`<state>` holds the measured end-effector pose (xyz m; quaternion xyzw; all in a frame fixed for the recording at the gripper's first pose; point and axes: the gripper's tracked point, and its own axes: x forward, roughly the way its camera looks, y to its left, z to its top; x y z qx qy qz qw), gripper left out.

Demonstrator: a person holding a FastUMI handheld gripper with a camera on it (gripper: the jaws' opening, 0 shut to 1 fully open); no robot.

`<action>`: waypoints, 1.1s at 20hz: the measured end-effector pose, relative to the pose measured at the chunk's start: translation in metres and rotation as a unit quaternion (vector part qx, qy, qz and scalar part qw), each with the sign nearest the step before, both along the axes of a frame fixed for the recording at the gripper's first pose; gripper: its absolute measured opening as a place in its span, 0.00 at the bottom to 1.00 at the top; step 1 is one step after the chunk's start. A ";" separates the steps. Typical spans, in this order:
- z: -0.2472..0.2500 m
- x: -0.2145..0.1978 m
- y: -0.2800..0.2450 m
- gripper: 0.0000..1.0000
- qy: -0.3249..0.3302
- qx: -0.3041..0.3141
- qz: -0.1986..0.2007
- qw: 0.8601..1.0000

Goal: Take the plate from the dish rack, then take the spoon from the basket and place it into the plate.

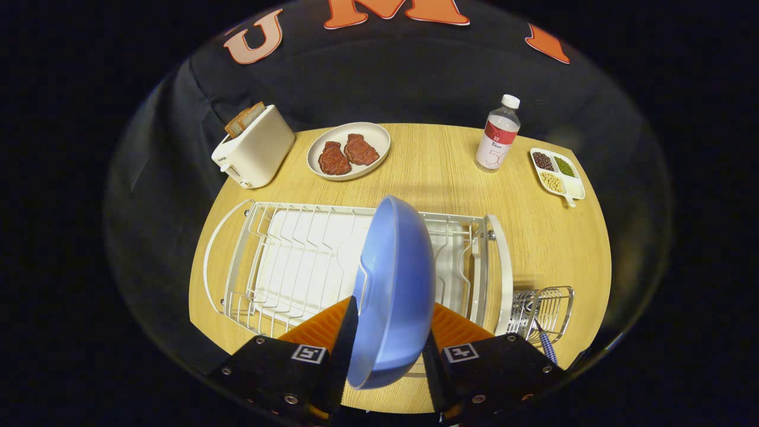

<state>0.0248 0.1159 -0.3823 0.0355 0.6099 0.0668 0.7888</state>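
The gripper [388,347] clamps the blue plate [394,290] on edge, above the white rack [284,261]. Right of the rack, a wire basket [548,305] holds the spoon [547,345]. All sits on a wooden table [551,237].

The blue plate [394,290], clamped on edge between the hand-held gripper's [385,350] fingers, blocks the way ahead over the dish rack [296,261]. Bare worktop [439,172] lies open beyond the rack, between the steak plate [348,151] and bottle [498,135]. The basket [542,308] stands beside the rack's right end.
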 end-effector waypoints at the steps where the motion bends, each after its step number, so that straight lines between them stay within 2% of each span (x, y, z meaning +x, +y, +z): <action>1: -0.004 -0.002 0.002 0.54 0.008 -0.002 -0.002 1.000; 2: -0.007 -0.002 0.001 0.46 0.011 -0.007 -0.007 1.000; 5: -0.003 -0.001 -0.001 0.43 0.006 -0.018 -0.021 1.000; 8: 0.013 0.012 -0.008 0.38 -0.030 -0.029 -0.042 0.998; 12: 0.037 0.030 -0.033 0.33 -0.098 -0.098 -0.043 0.989; 14: 0.044 0.021 -0.028 0.29 -0.097 -0.089 -0.047 0.990; 17: 0.055 0.005 -0.035 0.29 -0.094 -0.085 -0.059 0.990; 22: 0.079 -0.032 -0.042 0.29 -0.091 -0.040 -0.079 0.992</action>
